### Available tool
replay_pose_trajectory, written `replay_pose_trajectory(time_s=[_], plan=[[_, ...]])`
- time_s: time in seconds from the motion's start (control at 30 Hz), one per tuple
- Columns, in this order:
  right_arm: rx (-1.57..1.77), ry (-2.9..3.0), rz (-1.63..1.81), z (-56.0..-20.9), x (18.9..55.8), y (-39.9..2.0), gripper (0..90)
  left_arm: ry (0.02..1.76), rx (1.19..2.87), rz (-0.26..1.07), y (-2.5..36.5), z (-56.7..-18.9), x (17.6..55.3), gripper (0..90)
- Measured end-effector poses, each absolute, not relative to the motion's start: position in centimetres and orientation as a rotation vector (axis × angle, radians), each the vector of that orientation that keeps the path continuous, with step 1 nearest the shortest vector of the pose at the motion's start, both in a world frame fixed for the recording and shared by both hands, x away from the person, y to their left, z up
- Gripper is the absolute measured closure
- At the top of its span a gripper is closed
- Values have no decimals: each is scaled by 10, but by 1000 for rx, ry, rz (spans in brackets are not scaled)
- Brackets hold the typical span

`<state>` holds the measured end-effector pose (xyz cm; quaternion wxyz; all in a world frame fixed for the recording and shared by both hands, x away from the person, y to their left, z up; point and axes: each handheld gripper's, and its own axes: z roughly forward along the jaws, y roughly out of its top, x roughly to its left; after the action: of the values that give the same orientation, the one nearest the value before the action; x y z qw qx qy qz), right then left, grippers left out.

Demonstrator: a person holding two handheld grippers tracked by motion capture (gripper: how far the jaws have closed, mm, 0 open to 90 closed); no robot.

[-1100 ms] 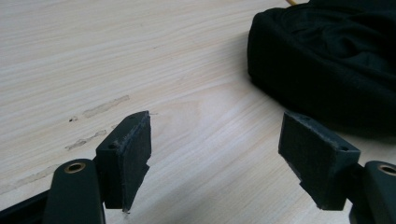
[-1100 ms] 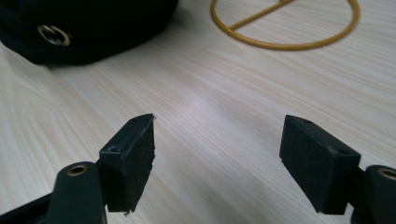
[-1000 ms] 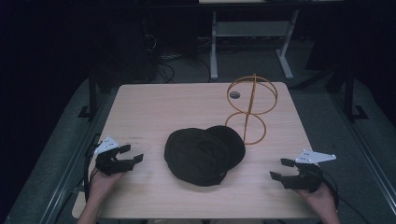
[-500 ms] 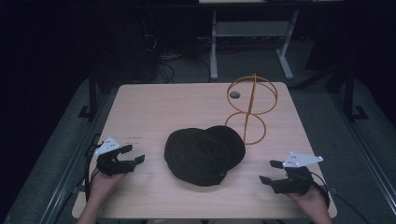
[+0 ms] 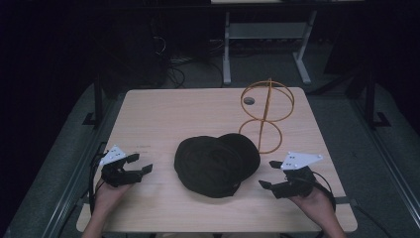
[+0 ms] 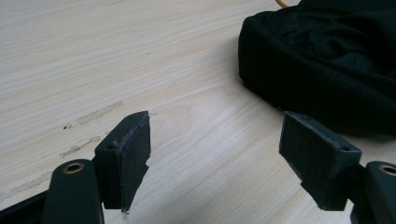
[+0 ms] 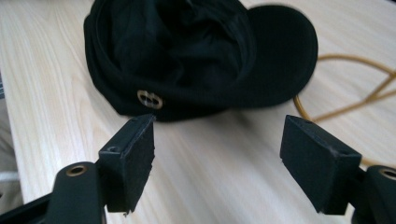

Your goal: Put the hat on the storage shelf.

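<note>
The left gripper (image 5: 139, 164) and right gripper (image 5: 270, 174) sit low at the near edge of the tabletop (image 5: 163, 114), each held in a hand, jaws spread and empty. Between them lies a black cap (image 5: 216, 157). Beyond it, touching its brim, stands an orange wire stand (image 5: 266, 116).

A dim lab or workshop: one pale wooden table (image 5: 163, 114) on grey floor, loose cables (image 5: 171, 67) trailing behind it, a white metal stand (image 5: 262, 34) at the dark back.
</note>
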<state>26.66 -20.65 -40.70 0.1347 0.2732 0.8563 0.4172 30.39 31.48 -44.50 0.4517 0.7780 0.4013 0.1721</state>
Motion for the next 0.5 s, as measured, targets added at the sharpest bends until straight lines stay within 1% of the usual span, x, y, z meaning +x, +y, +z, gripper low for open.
replay_pose_trajectory(time_s=[0.37, 0.4, 0.5], plan=[[683, 2541, 1207, -398, 281, -167, 243, 991, 1919, 424, 315, -445, 304, 249], [645, 2554, 1202, -394, 281, -157, 244, 989, 1919, 426, 316, -445, 303, 249], [603, 2559, 1213, -388, 282, -148, 246, 988, 1916, 426, 316, -444, 303, 249]])
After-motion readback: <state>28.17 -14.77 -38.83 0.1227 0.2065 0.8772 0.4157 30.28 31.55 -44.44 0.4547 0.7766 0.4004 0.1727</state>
